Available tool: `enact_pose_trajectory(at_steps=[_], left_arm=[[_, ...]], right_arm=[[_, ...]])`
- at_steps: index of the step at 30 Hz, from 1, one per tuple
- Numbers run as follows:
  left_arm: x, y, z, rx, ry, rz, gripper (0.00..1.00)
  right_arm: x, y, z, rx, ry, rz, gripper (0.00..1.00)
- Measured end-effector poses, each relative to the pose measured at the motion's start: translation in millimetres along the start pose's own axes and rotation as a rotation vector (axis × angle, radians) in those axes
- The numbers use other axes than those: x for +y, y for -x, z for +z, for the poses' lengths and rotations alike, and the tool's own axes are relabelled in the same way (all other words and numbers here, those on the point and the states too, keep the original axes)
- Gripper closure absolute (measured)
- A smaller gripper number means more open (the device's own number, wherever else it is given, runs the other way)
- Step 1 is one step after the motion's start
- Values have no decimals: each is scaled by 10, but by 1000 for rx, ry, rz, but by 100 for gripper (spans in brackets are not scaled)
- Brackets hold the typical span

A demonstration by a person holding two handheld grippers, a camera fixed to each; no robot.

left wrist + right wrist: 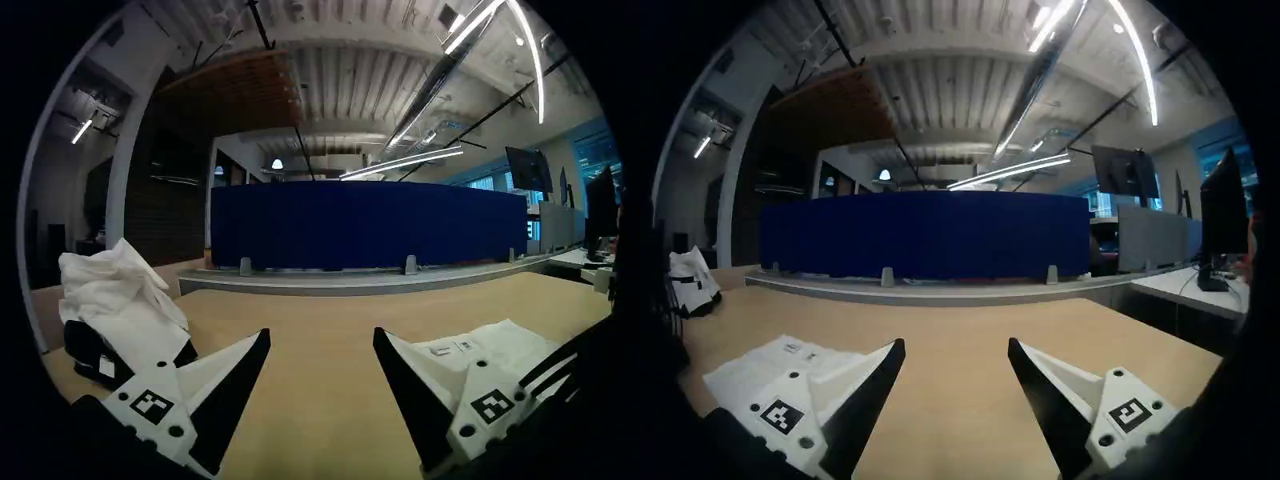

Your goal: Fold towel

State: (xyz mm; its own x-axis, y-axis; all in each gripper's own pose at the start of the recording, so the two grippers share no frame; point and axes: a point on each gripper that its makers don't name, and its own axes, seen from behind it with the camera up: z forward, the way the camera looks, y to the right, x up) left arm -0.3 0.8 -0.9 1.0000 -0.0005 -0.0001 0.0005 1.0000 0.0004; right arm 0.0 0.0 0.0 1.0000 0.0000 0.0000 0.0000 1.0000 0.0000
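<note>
A white towel [500,344] with small tags lies flat on the wooden table [320,336], partly behind my left gripper's right finger. The same towel [776,360] shows at lower left in the right gripper view, behind that gripper's left finger. My left gripper [322,334] stands open over bare table, nothing between its fingers. My right gripper [956,342] is open too, low over the table [960,328] to the right of the towel. A crumpled heap of white cloth [116,300] with black parts sits at the table's left end; the heap [692,288] appears far left.
A blue partition [360,224] on a grey rail runs along the table's far edge. Monitors [1220,216] stand on desks to the right. The table's right edge drops off near a neighbouring white desk [1192,292].
</note>
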Motion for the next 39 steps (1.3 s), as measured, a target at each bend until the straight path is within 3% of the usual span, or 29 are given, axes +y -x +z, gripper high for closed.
enact_pose_trajectory(at_steps=[24,30,36,39], left_arm=[[-5,1,11,-4,8,-1,5],[26,-362,-5,42,16,-19,5],[-38,-768,-38,17,-1,-35,5],[12,-975,-94,6,13,-53,5]], right_arm=[[-23,-11,-11,0,-2,-2,0],[-75,-242,-12,9,-6,-8,0],[-130,-751,5,8,-13,-21,0],[-153,-977,8,-2,-16,-28,0]])
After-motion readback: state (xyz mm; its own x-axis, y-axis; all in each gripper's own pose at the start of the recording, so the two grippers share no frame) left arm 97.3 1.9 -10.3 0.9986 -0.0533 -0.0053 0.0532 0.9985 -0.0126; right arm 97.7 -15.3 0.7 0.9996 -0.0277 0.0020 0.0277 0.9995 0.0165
